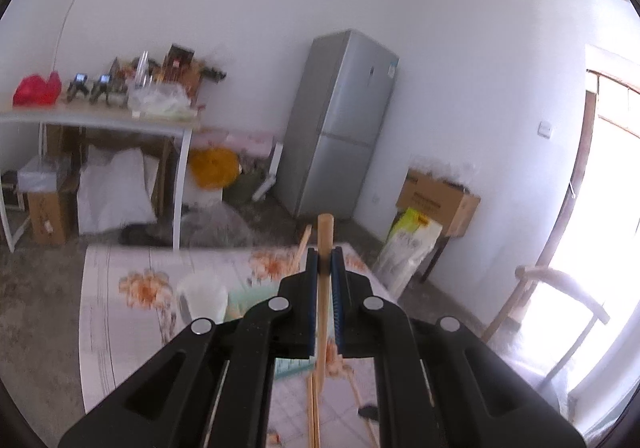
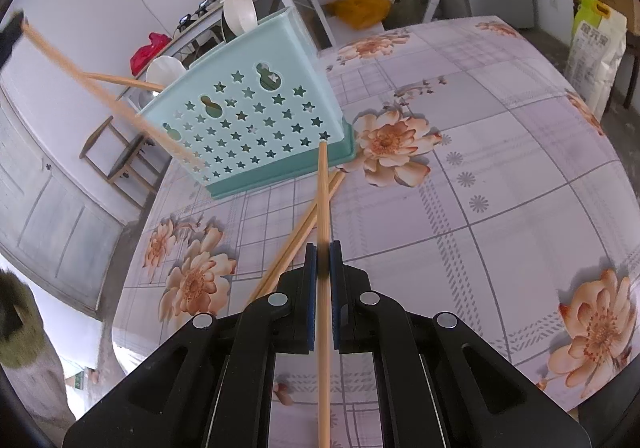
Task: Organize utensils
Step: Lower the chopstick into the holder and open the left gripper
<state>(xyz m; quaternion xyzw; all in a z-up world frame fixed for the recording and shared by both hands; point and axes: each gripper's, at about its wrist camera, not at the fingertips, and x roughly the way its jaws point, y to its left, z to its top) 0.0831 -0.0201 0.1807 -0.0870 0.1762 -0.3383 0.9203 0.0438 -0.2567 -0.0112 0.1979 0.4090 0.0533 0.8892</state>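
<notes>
Clamped between the nearly shut jaws of the right gripper, a chopstick points at the holder, a pale green basket with star cut-outs standing near the table's far left corner. More chopsticks lie loose on the flowered cloth beneath it, fanning toward the holder's foot. The left gripper is likewise closed on a second chopstick, raised with its end above the table's far edge.

By the look of it, each stick is light, stiff and smooth (likely to swivel or slide in a pinch), so a hold near the middle, as here, should keep it steady for dropping in end-first.

Only the right wrist view shows the holder's face, the spoons already standing in it, and the left-held stick crossing in from the upper left. Only the left wrist view shows the fridge and the cluttered side table beyond; there the holder is a blur behind the fingers.
</notes>
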